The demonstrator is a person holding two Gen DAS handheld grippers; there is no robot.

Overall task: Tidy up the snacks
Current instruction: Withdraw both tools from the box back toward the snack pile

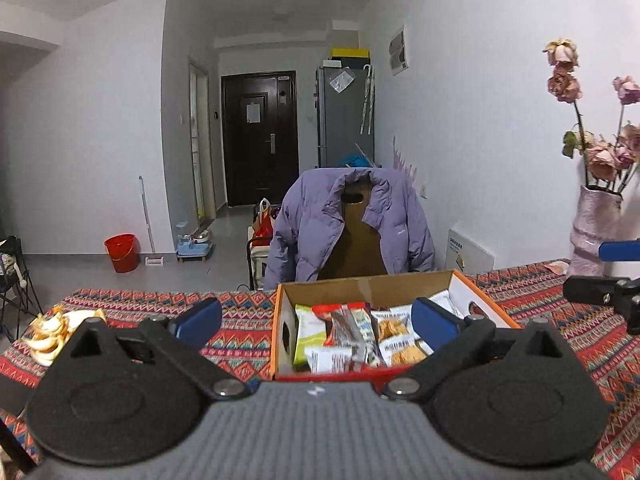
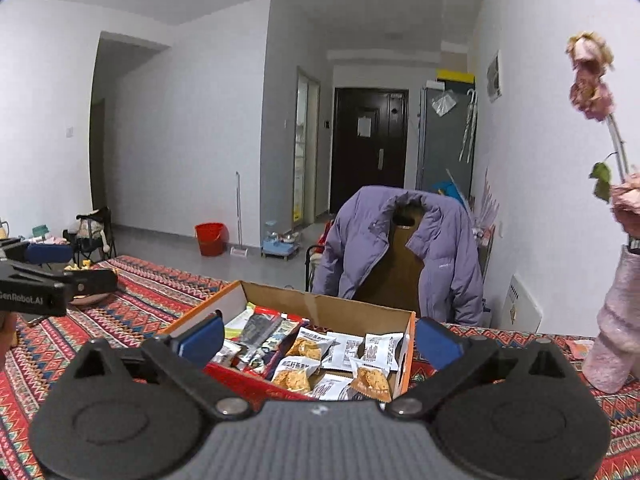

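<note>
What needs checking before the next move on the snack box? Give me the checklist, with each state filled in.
1. Left hand-held gripper empty, jaws wide open: ok.
2. Right hand-held gripper empty, jaws wide open: ok.
3. Cardboard box open-topped and flat on the patterned tablecloth: ok.
4. Snack packets inside the box, none seen loose on the cloth near it: ok.
5. Packets sorted by kind: not ok; bars sit at one end, but the white packets lie overlapping at mixed angles.
6. Pink vase of dried flowers clear of the right gripper's path: cannot tell; it stands beside that gripper.
</note>
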